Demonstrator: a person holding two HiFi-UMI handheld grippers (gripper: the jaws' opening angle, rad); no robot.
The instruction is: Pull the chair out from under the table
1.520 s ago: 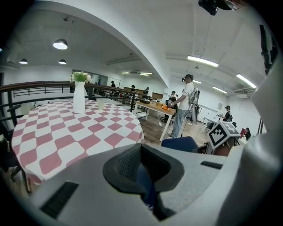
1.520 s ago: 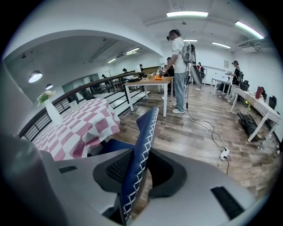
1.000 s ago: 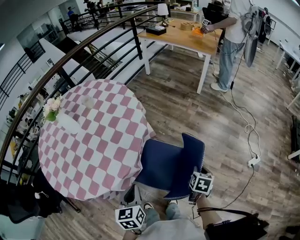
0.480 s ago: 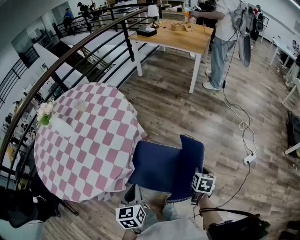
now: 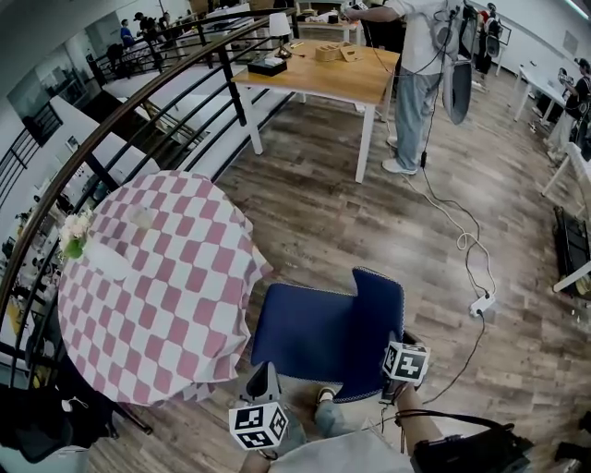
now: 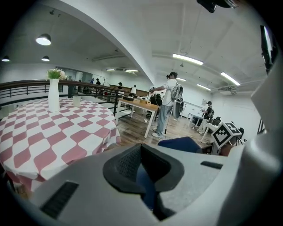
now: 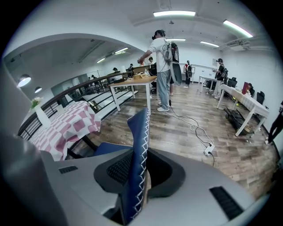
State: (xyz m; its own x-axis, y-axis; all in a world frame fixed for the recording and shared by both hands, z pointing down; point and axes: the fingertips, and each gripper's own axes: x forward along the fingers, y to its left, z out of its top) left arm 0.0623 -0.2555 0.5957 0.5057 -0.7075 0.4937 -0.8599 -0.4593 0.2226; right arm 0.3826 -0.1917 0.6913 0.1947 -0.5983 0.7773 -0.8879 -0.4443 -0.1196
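Bright, even light fills the room. Long ceiling strip lights (image 7: 174, 13) glow at twelve o'clock in the right gripper view, and round downlights (image 6: 43, 40) at ten o'clock in the left gripper view. The wooden floor (image 5: 369, 231) carries a pale sheen, and shadows on it are faint and soft. Every view bulges like a fisheye, bowing the railing (image 5: 138, 102), and the gripper views go black at the corners. Close to the lens, the left gripper (image 6: 142, 165) and right gripper (image 7: 139, 172) are blurred grey, and the chair (image 5: 328, 328) edge looks soft there.
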